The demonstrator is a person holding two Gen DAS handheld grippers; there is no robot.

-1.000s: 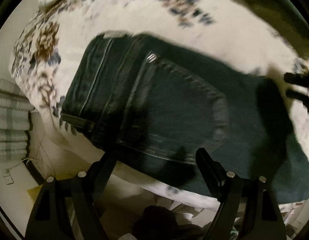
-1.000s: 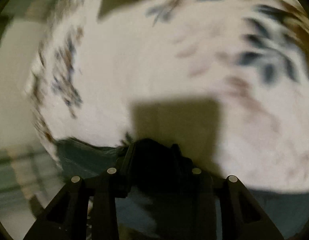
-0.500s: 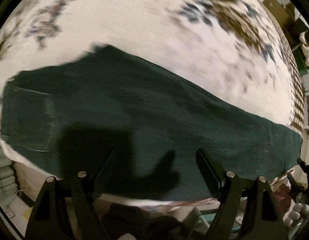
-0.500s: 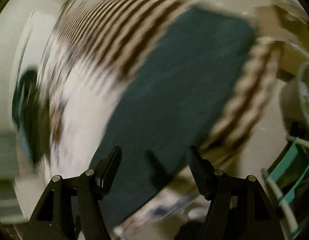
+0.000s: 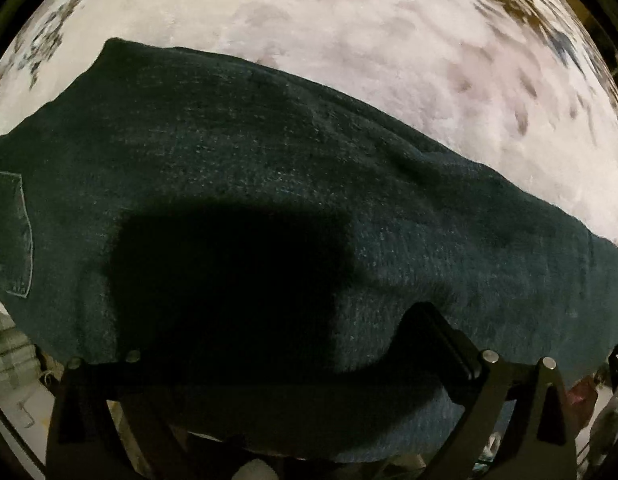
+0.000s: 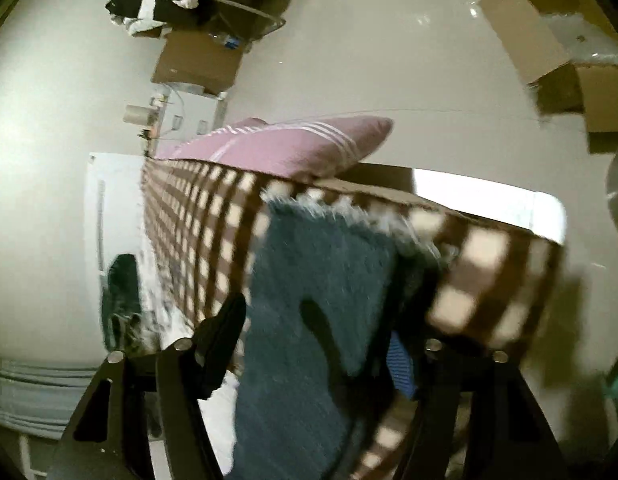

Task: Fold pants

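- Left gripper (image 5: 277,344) hangs low over the dark jeans (image 5: 269,184); its jaws stand wide apart with nothing between them; the right finger (image 5: 441,332) shows against the denim, while the left finger is lost in the gripper's own black shadow
- jeans lie lengthwise across a white floral bedspread (image 5: 389,48); a stitched back pocket (image 5: 13,240) sits at the far left edge of the left wrist view; the leg runs off to the right
- right gripper (image 6: 329,320) has its jaws spread, the left finger (image 6: 225,320) beside the leg's edge; the frayed hem (image 6: 349,212) of the jeans (image 6: 321,280) lies between the fingers, not pinched
- hem rests on a brown checked blanket (image 6: 197,208); a pink striped pillow (image 6: 293,144) lies beyond; cardboard boxes (image 6: 549,52) stand on the pale floor (image 6: 369,40)
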